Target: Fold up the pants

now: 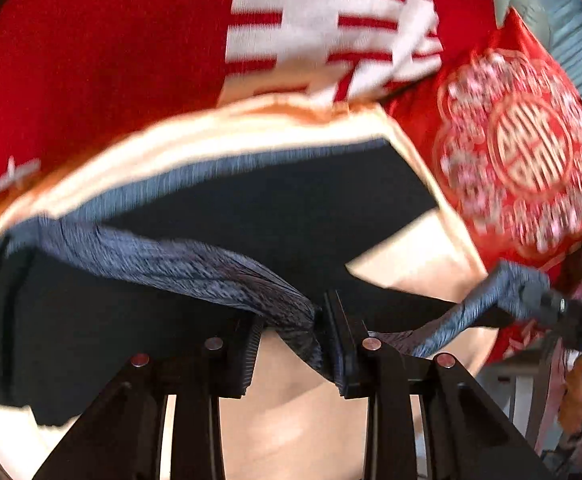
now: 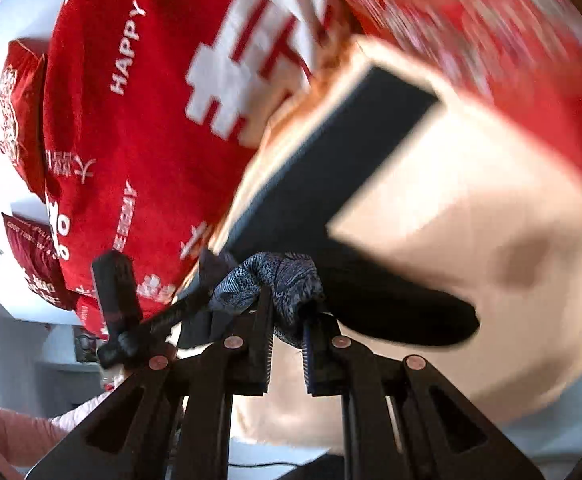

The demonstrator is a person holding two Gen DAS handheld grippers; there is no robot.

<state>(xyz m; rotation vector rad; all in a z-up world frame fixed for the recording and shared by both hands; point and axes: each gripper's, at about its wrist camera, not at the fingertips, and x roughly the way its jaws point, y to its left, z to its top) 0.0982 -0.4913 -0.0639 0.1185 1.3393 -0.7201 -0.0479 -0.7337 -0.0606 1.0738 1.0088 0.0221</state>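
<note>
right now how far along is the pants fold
Early. Done: both grips are made, the left gripper shut on a bunched blue-grey edge of the dark pants, the right gripper shut on another bunch of the same edge. In hand: that edge is raised off the cream sheet. Left: no finished fold shows yet; the edge has to be carried over, laid flat and released.

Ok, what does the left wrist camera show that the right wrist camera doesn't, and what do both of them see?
Only the left wrist view shows the left gripper shut on the bunched grey-blue edge of the pants.

Only the right wrist view shows the right gripper's own clamp on the pants, the HAPPY lettering on the red blanket, and a pink sleeve.

Both show the dark pants lifted over a cream sheet, the red blanket, and each other's gripper.
</note>
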